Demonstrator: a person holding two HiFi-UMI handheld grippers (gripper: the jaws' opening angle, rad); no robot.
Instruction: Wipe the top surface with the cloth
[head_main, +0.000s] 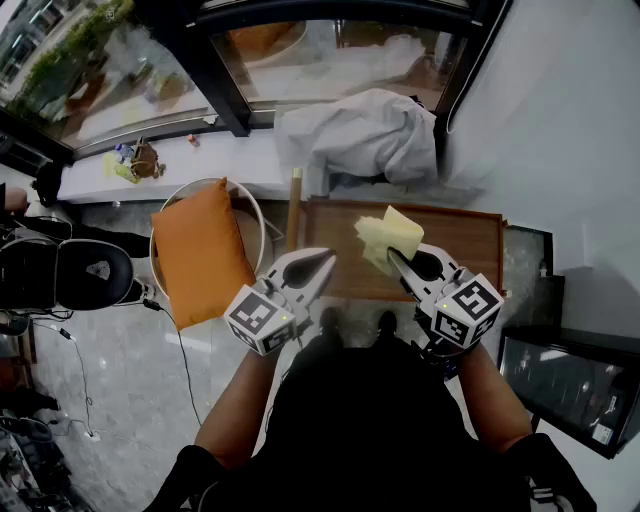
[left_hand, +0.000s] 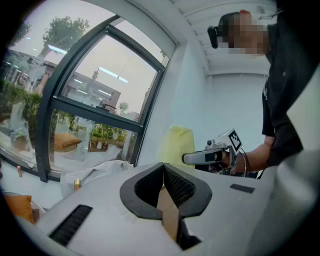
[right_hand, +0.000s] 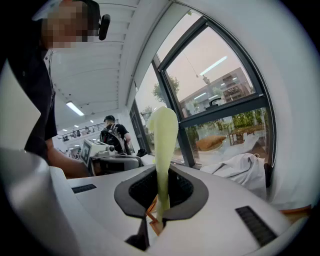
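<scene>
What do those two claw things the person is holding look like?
Both the left claw and right claw are smooth white wedges with black ribbed pads inside the tips. Each carries a white cube printed with black square markers. The person wears a black short-sleeved top.

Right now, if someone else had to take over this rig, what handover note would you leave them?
Right gripper: shut on the yellow cloth, which sticks up out of the jaws, held in the air.
Left gripper: shut, nothing in it, level with the right one.
Wooden table: below and ahead of both grippers; the cloth is not resting on it.
Done: the cloth is in the grip.
Left: lower the cloth onto the table top and wipe across it.
</scene>
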